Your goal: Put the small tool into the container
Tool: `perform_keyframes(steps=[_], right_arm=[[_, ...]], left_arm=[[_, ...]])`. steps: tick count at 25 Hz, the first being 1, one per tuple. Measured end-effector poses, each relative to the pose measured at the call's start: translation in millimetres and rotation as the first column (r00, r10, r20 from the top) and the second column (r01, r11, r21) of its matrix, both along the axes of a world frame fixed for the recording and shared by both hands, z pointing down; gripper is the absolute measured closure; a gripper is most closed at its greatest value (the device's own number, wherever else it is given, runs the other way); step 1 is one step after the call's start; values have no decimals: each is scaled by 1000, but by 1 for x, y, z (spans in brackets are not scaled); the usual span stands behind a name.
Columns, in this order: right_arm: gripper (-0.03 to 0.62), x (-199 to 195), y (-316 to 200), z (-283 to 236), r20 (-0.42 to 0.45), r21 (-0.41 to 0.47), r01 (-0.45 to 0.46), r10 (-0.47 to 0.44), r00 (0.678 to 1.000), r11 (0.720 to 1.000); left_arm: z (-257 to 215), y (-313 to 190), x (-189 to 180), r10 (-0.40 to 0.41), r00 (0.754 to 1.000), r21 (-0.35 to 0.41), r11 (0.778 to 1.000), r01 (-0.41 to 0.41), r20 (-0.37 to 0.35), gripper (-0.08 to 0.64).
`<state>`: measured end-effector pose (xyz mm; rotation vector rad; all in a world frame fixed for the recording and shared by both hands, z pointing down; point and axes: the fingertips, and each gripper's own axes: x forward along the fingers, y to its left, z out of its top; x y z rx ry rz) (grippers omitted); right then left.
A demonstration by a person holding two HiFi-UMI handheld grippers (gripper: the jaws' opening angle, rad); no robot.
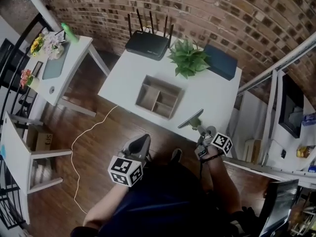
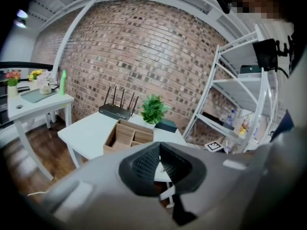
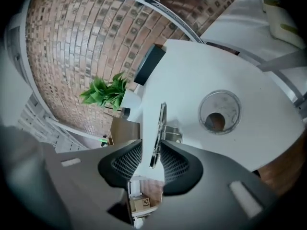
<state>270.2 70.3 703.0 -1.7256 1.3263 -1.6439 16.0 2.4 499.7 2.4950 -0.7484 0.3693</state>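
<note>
On the far left, a cardboard box (image 1: 43, 141) is sitting on the floor below a white side desk (image 1: 74, 58). It is carrying short dark print that is too small to read with certainty. The left gripper (image 1: 139, 144) is hanging in front of the white table (image 1: 123, 83), short of its near edge. Its jaws are resting together at the tips with nothing between them, as the left gripper view (image 2: 159, 146) confirms. The wooden container (image 1: 142, 90), divided into compartments, is standing open-topped at mid-table. A black router (image 1: 147, 44) and a potted plant (image 1: 188, 58) are standing behind it, and neither is showing a legible brand. The small tool (image 1: 190, 119), a slim metal piece with a spring, is sitting at the table's near right edge, well apart from the container. In the head view its long axis is running diagonally, with the low end toward the near left and the high end toward the far right. The right gripper (image 1: 196, 123) is reaching in from the near right, rolled onto its side. In the right gripper view its jaws (image 3: 151, 153) are standing apart with the tool (image 3: 160, 128) between them, crosswise to the direction of reach. Bare table is showing between the tool and one pad. A round opening (image 3: 219, 111) is lying in the tabletop just beyond. The marker cubes are bearing black-and-white squares only and no lettering.
</note>
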Motion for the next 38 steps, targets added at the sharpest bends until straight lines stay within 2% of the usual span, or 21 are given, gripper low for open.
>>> perform_keyframes(steps=[6,14,16,18,23,25,28,34,38], right_arm=[[448,5,-9,12,14,-33,12,-12,1000,999],[453,2,-24,22,20,-47,42,-41,999,998],[483,3,-25,23,11,-52,43,-43,999,998],[551,4,-25,23,13,-59,40,-40,999,997],[565,1,-21,17,29,-54,38,-37,999,998],[575,1,-21,7,-4,-35,51,-51,999,998],[580,0,-21,-15,-102,-6,102,-102,990,995],[580,1,-28,-72,-282,82,175,-145,948,981],[580,-1,-33,-100,-359,136,215,-154,921,967]], left_arm=[[1,-1,-5,-43,999,2,999,43,17,555],[0,-4,-14,-86,996,10,996,86,28,555],[0,-5,-17,-95,995,11,995,95,28,555],[0,-6,-19,-100,995,9,995,100,29,555],[2,-5,-16,-86,996,-5,996,86,20,555],[2,-5,-14,-76,997,-7,997,76,16,555],[3,-4,-9,-58,998,-9,998,58,8,556],[1,-1,0,-19,1000,-8,1000,19,-8,555],[0,-1,5,-2,1000,-4,1000,1,-18,555]])
